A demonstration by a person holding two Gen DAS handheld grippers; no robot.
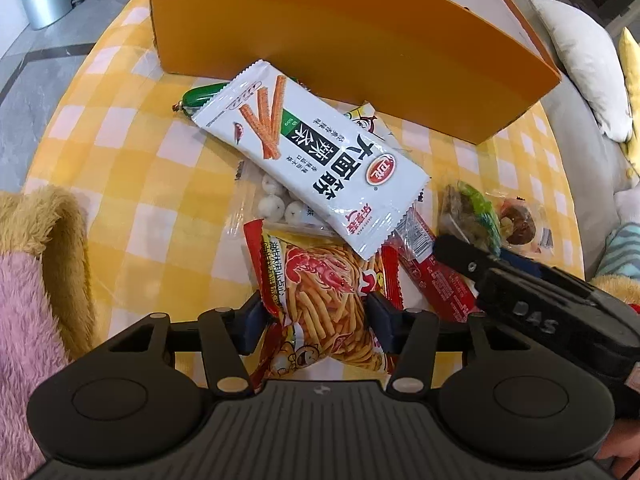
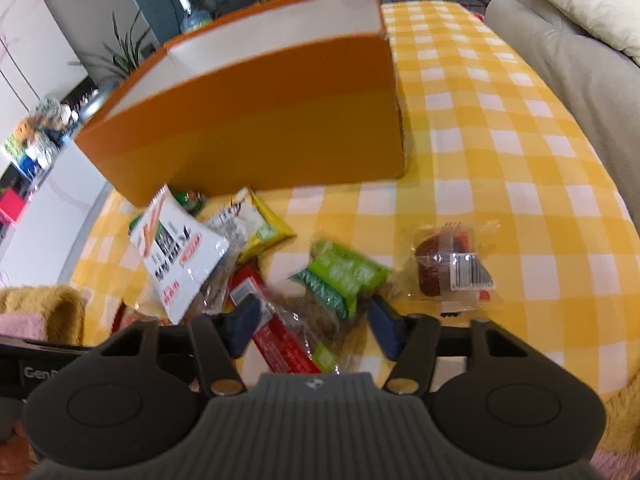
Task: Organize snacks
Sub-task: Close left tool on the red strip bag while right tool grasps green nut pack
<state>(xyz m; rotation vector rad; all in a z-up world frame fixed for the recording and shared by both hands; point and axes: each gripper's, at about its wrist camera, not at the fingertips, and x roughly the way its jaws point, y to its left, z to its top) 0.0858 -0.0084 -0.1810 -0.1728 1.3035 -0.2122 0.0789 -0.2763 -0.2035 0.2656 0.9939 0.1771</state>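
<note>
A pile of snack packets lies on the yellow-checked tablecloth (image 2: 500, 140) in front of an open orange box (image 1: 340, 40). My left gripper (image 1: 316, 320) points down, its pads pressing both sides of a red bag of shrimp sticks (image 1: 320, 304). Above that bag lie a white spicy-strip packet (image 1: 312, 152), a clear bag of white balls (image 1: 276, 204) and a green sausage (image 1: 200, 98). My right gripper (image 2: 314, 322) straddles a green-labelled packet (image 2: 340, 280) and a red packet (image 2: 280, 344); its right pad stands clear of them. One right fingertip (image 1: 456, 250) shows in the left view.
A wrapped brown muffin (image 2: 444, 272) lies just right of the pile, and a yellow packet (image 2: 264, 228) lies near the box. A fluffy yellow and pink fabric (image 1: 40, 260) borders the table's left, a beige sofa with cushions (image 2: 560, 60) its right. Bare cloth lies right of the box.
</note>
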